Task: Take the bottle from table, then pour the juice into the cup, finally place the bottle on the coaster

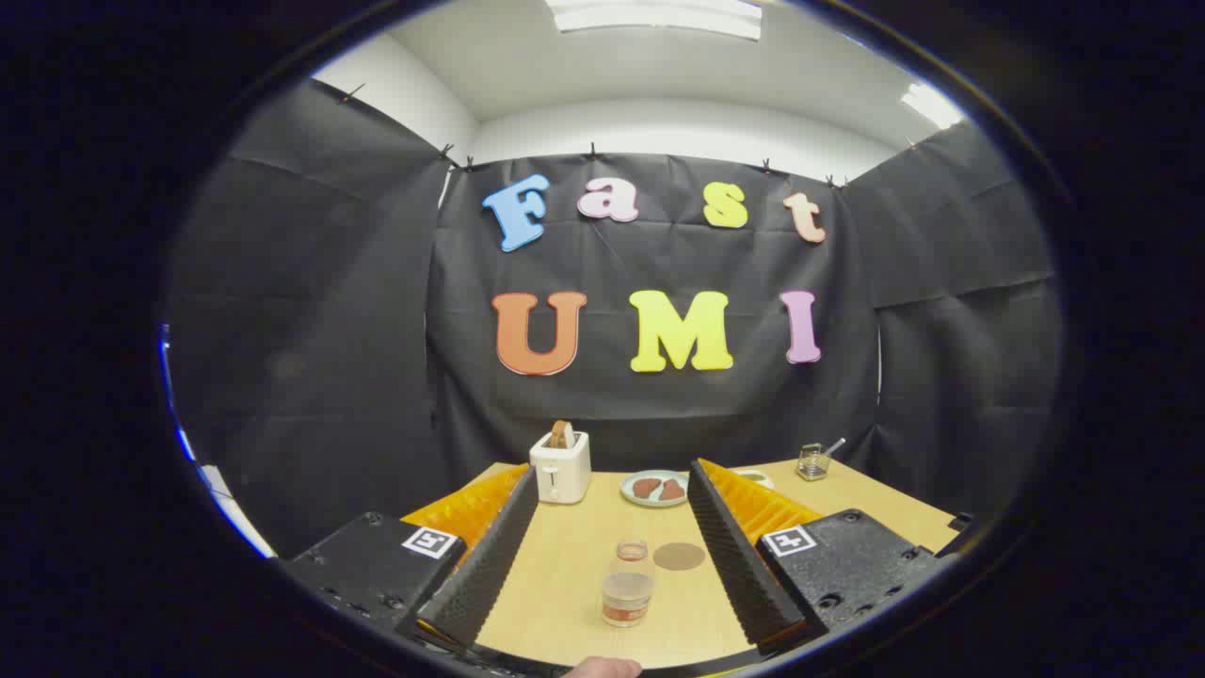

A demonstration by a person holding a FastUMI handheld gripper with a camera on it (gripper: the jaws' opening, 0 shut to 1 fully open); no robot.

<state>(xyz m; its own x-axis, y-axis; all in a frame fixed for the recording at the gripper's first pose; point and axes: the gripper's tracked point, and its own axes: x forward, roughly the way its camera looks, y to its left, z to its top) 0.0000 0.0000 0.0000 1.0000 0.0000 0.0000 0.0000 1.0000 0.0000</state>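
Note:
A small clear bottle (pixel 627 598) with a band of reddish juice at its bottom stands on the wooden table (pixel 565 574), between my fingers and a little ahead. A narrower clear part (pixel 633 550) with a reddish ring rises right behind it. I cannot tell whether that is the bottle's neck or a separate cup. The round brown coaster (pixel 679 556) lies flat just right of it. My gripper (pixel 612 527) is open, its fingers spread wide to either side and touching nothing.
At the back stand a white toaster (pixel 561 466) with a slice of toast, a plate (pixel 654 489) with brown pieces, and at far right a clear glass (pixel 811 461) with a stick in it. A fingertip (pixel 602 668) shows below the fingers.

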